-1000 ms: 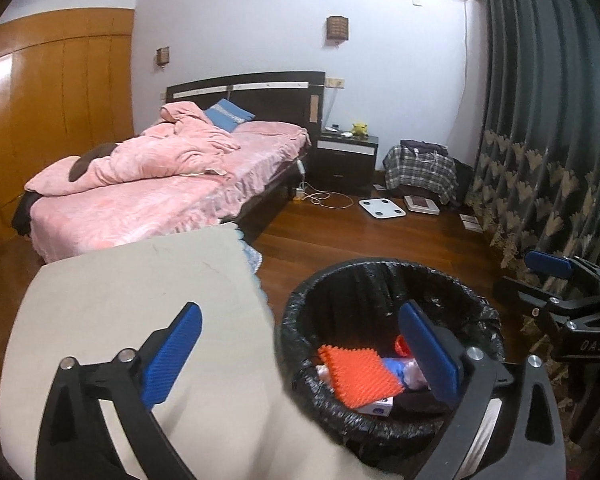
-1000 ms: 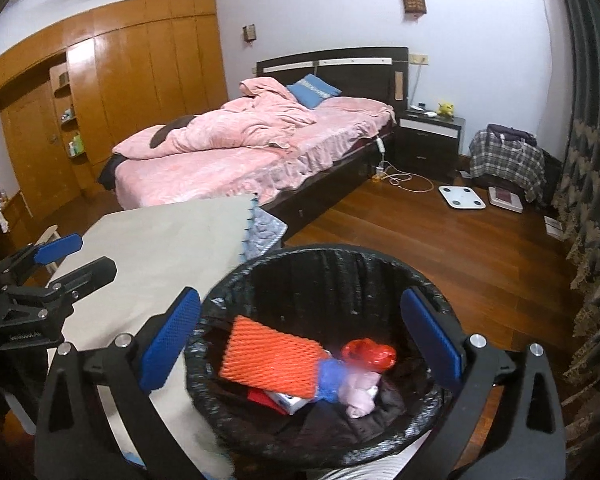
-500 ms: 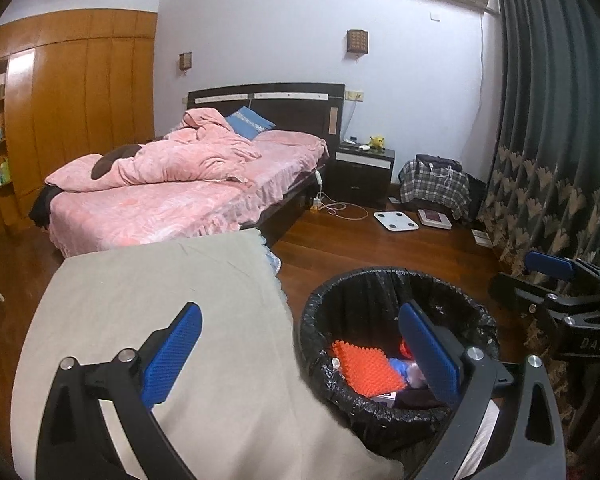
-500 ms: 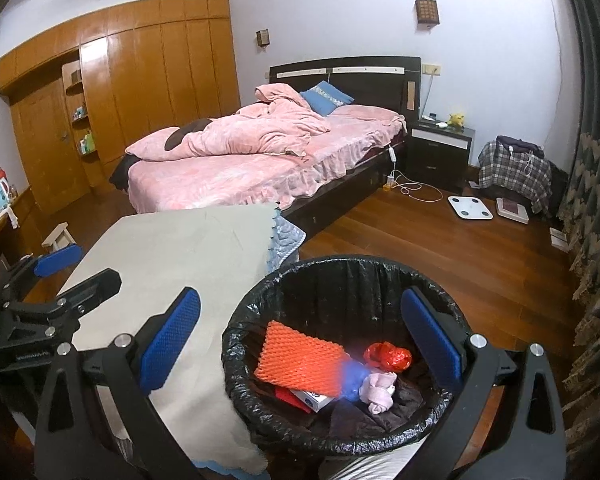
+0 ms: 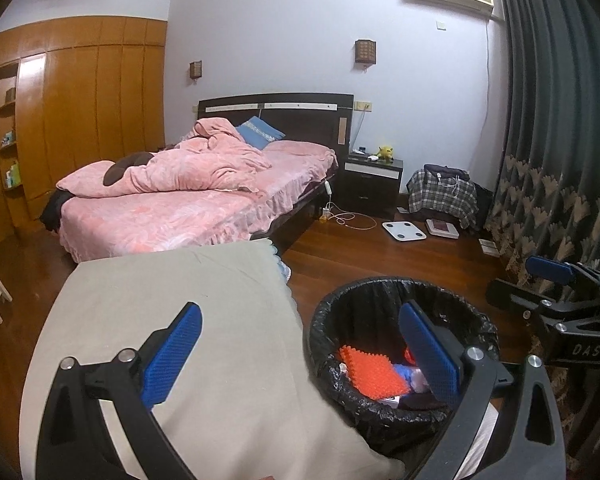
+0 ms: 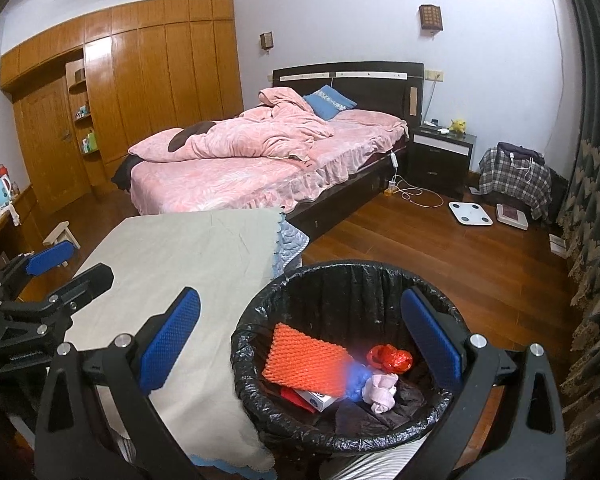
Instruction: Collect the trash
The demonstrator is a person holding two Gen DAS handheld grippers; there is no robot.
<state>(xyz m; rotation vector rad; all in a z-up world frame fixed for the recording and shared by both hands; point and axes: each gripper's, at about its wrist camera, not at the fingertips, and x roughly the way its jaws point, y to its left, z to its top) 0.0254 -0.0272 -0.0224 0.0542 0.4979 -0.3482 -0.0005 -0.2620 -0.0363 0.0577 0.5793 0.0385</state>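
Sitting just right of the cloth-covered table point(image 6: 188, 264), the black-lined trash bin point(image 6: 340, 276) already holds the rubbish: an orange ridged foam pad point(image 6: 304, 360) at nine o'clock inside it, a crumpled red wrapper point(image 6: 390, 358) at about two, a pale pink wad point(image 6: 380, 392) at four, and a small box point(image 6: 316, 399) tucked under the pad. The right gripper point(image 6: 300, 346) hangs above the bin with its fingers spread wide and nothing between them. The left gripper point(image 5: 300, 352) is likewise released and empty, one finger over the cloth and the other over the bin's near rim.

By my reading the collecting is nearly or wholly finished, since no loose trash shows on the table or the nearby floor. The risk from here is a finger catching the loose liner: dragging the plastic off the rim could tip the bin or spill the light pieces. The two grippers also hang close together and could knock each other if both turn inward.

Further out, at twelve o'clock, stands a bed point(image 6: 268, 160) with a rumpled pink quilt. At one o'clock is a dark nightstand point(image 6: 440, 160), with a charging cable point(image 6: 416, 196) and a white scale point(image 6: 470, 213) on the floor before it. A curtain point(image 6: 592, 160) fills three o'clock and a wooden wardrobe point(image 6: 140, 80) ten. Only the table edge crowds the bin.
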